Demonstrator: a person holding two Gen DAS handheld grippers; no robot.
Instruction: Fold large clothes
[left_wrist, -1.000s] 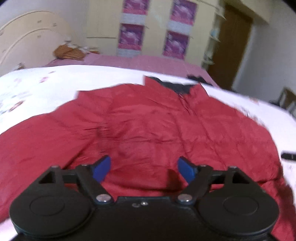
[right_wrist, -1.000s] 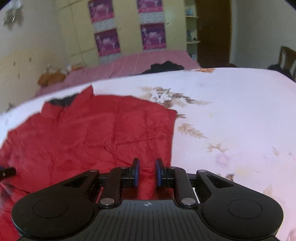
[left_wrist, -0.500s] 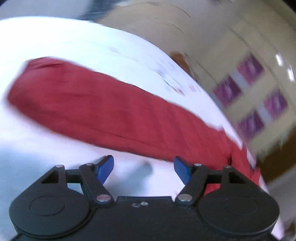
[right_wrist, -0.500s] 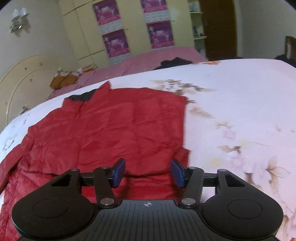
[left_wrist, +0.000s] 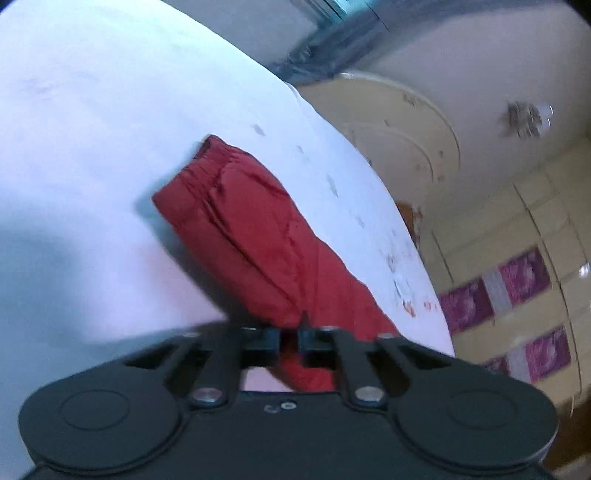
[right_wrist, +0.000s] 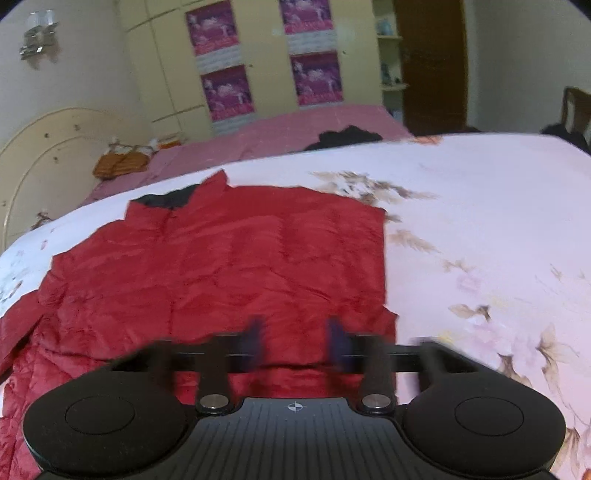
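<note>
Two wrist views logged. Left view: left gripper (left_wrist: 289, 341) has its jaws drawn to a narrow gap with red fabric pinched between them; the fabric belongs to the sleeve (left_wrist: 255, 236) of the red jacket (right_wrist: 229, 266). From the pinch the sleeve runs up toward 11 o'clock across the white bedspread (left_wrist: 92, 129), ending in a gathered cuff (left_wrist: 205, 151) lying flat on the bedding. View is tilted and somewhat blurred. Cream headboard (left_wrist: 406, 122) sits at 1 o'clock, wardrobe doors with purple posters (left_wrist: 495, 288) at 3 o'clock.

Right view: right gripper (right_wrist: 295, 343) has its jaws spread wide with nothing between them; its fingertips (right_wrist: 255, 341) are motion-blurred. It hangs over the lower edge of the jacket; contact cannot be judged. Jacket lies spread on the floral bedspread (right_wrist: 480, 229), filling the frame from centre out to 9 o'clock, with its dark-lined collar (right_wrist: 173, 197) at 11 o'clock. Its right side ends in a straight vertical edge just right of centre. Beyond the bedspread, at 12 o'clock, is a pink bed (right_wrist: 295, 129) with a dark garment (right_wrist: 347, 138) on it; brown door (right_wrist: 432, 62) at 1 o'clock.
</note>
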